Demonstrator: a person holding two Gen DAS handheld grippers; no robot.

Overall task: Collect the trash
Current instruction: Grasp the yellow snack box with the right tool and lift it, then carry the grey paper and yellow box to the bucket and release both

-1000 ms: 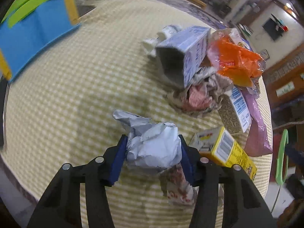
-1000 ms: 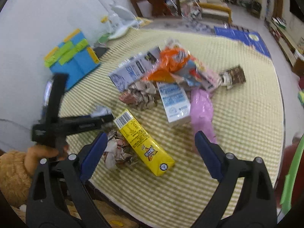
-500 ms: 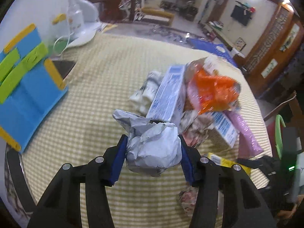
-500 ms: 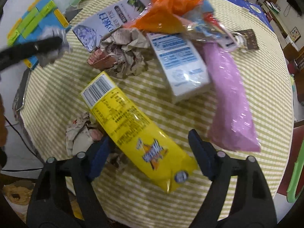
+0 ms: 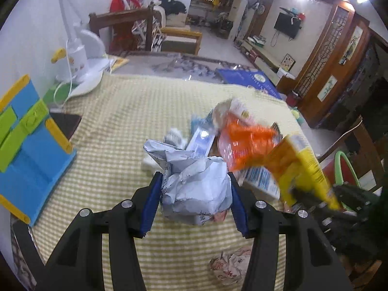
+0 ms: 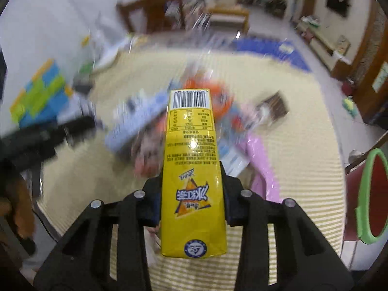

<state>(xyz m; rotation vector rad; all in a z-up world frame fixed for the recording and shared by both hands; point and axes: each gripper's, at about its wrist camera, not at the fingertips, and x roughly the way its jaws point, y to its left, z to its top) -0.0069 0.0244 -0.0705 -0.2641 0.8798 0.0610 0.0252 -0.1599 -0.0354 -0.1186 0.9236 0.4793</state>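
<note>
My left gripper (image 5: pixel 194 194) is shut on a crumpled grey-white paper ball (image 5: pixel 194 184) and holds it above the checked tablecloth (image 5: pixel 116 126). My right gripper (image 6: pixel 191 194) is shut on a yellow drink carton (image 6: pixel 191 160), lifted off the table; the carton also shows blurred in the left wrist view (image 5: pixel 303 169). A trash pile lies beyond: an orange wrapper (image 5: pixel 245 143), a blue-white carton (image 5: pixel 201 138), a pink bag (image 6: pixel 259 160). A small crumpled wrapper (image 5: pixel 230 266) lies near the table's front edge.
A blue, green and yellow toy block (image 5: pixel 26 145) stands at the table's left. A dark phone (image 5: pixel 65 123) and a white lamp base (image 5: pixel 82 72) are behind it. A green-rimmed red bin (image 6: pixel 373 196) stands off the table's right side.
My right gripper closed on the yellow carton and lifted it off the table. My left gripper rose and tilted up with the paper ball still held.
</note>
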